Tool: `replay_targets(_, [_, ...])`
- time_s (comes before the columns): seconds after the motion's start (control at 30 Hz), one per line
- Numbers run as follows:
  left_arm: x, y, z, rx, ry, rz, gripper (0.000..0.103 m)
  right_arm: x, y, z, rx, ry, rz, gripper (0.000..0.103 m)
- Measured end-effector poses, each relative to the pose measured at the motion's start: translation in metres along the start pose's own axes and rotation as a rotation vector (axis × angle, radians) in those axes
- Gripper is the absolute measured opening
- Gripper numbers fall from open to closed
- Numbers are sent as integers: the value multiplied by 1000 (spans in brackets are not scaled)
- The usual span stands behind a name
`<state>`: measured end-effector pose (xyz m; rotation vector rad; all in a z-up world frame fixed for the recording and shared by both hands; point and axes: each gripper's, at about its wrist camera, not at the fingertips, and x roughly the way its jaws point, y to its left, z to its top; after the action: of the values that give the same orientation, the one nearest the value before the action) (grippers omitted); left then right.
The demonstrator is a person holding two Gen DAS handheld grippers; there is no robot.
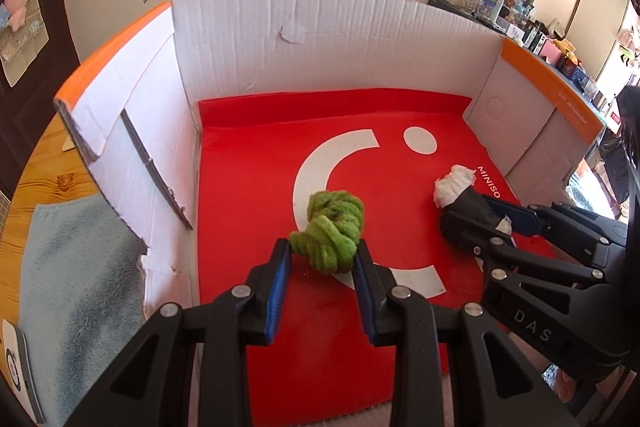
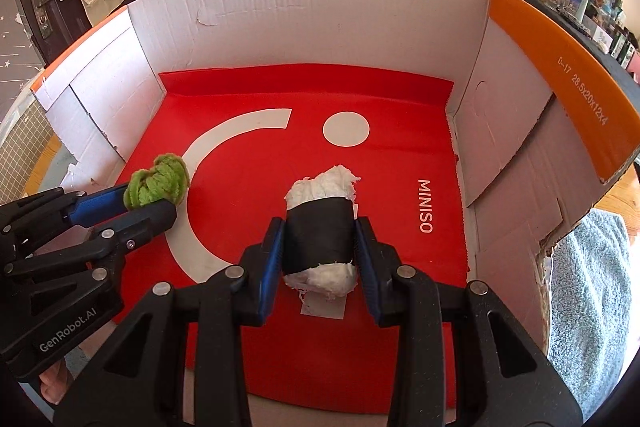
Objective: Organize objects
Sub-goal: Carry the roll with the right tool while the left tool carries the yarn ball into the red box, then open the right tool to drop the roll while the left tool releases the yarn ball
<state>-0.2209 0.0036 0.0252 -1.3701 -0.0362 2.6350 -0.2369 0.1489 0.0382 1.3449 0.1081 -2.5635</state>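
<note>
My left gripper [image 1: 322, 251] is shut on a fuzzy green bundle [image 1: 330, 231], held just above the red liner [image 1: 256, 167] of an open cardboard box [image 1: 280, 39]. The right wrist view shows that gripper [image 2: 154, 201] with the green bundle [image 2: 158, 185] at the left. My right gripper [image 2: 320, 227] is shut on a white fluffy roll with a black band [image 2: 320, 227], over the red liner [image 2: 380, 187] near its middle. From the left wrist view the right gripper [image 1: 486, 217] and its roll [image 1: 454, 187] are at the right.
The box walls are white with orange flaps [image 2: 560, 75], torn at the near corners. A grey-blue fuzzy cloth [image 1: 76, 279] lies on the wooden table left of the box and another cloth patch [image 2: 592, 307] right of it. Cluttered shelves stand beyond.
</note>
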Motion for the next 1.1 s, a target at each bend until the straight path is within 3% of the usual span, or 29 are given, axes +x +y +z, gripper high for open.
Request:
replay_targets(0.9, [-3, 3, -1, -3, -15, -6, 35, -2, 3, -1, -3, -11, 7, 35])
replay_targets(1.1, [-7, 2, -3, 7, -26, 6, 37, -9, 6, -3, -11, -29, 4, 43])
